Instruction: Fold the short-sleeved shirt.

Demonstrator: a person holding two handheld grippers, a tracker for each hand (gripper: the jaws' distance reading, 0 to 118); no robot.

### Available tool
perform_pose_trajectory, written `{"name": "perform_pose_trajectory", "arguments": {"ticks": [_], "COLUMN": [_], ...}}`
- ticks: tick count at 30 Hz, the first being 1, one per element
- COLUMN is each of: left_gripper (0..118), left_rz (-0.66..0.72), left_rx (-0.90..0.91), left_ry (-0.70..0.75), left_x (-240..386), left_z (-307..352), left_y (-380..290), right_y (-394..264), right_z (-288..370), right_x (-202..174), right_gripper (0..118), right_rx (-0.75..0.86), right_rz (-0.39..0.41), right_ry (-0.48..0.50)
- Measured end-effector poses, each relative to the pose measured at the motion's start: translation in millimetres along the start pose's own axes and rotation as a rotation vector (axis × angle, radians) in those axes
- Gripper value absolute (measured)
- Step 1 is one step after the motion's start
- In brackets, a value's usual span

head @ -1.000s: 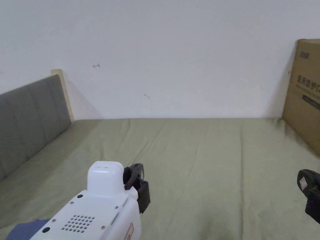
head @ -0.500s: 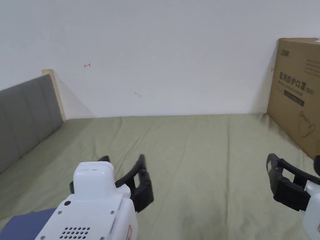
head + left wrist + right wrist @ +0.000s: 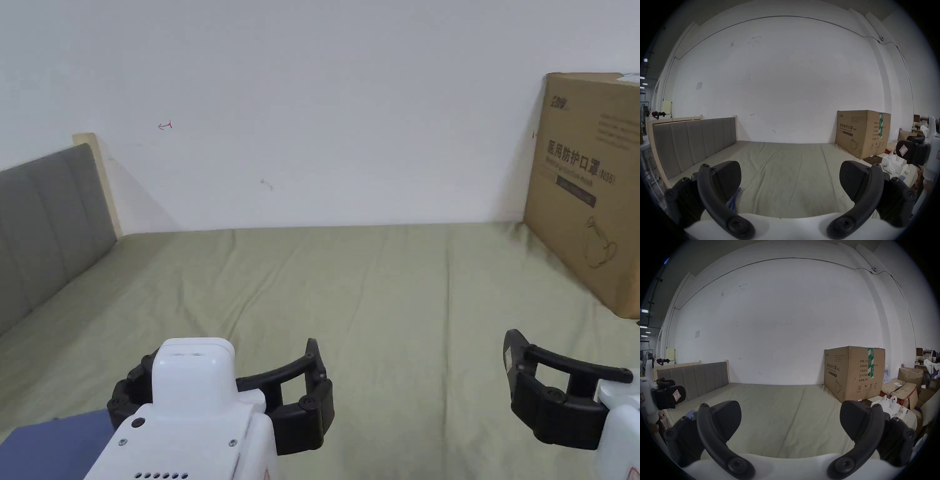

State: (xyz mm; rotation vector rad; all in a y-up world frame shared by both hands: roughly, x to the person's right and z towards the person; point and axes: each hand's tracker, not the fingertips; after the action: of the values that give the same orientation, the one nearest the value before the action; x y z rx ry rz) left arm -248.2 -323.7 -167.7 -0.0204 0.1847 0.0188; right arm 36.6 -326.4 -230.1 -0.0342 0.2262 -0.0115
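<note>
Over the near edge of the olive-green sheeted bed [image 3: 387,294], both grippers hang above the cloth with nothing between their jaws. The left gripper [image 3: 228,381], white-bodied with black curved jaws, sits toward the near left corner; in the left gripper view [image 3: 790,177] its jaws stand wide apart, released, with bare sheet showing between them. The right gripper [image 3: 565,387], of the same make, hangs toward the near right side; in the right gripper view [image 3: 790,416] its jaws are likewise spread wide and grasp nothing.

The dark blue short-sleeved shirt [image 3: 53,447] lies on the bed at the near left corner, just beside and partly under the left gripper; a fold of it shows just inside the left jaw in the left gripper view [image 3: 734,198]. How it is laid out cannot be told.

A grey padded headboard [image 3: 50,212] with a pale wooden frame runs along the bed's left edge. A large brown cardboard box [image 3: 590,187] stands on the bed's far right corner against the white wall [image 3: 325,106].
</note>
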Motion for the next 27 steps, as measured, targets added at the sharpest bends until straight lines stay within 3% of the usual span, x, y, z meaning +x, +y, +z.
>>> {"name": "perform_pose_trajectory", "arguments": {"ticks": [27], "left_gripper": [118], "left_rz": [0.08], "left_rx": [-0.034], "left_ry": [0.026], "left_x": [4.2], "left_z": [-24.6], "left_y": [22.9], "right_y": [-0.9], "right_z": [-17.8], "right_x": [-3.1], "right_gripper": [118], "right_rx": [-0.078], "right_rz": [-0.032], "right_ry": [0.013]}}
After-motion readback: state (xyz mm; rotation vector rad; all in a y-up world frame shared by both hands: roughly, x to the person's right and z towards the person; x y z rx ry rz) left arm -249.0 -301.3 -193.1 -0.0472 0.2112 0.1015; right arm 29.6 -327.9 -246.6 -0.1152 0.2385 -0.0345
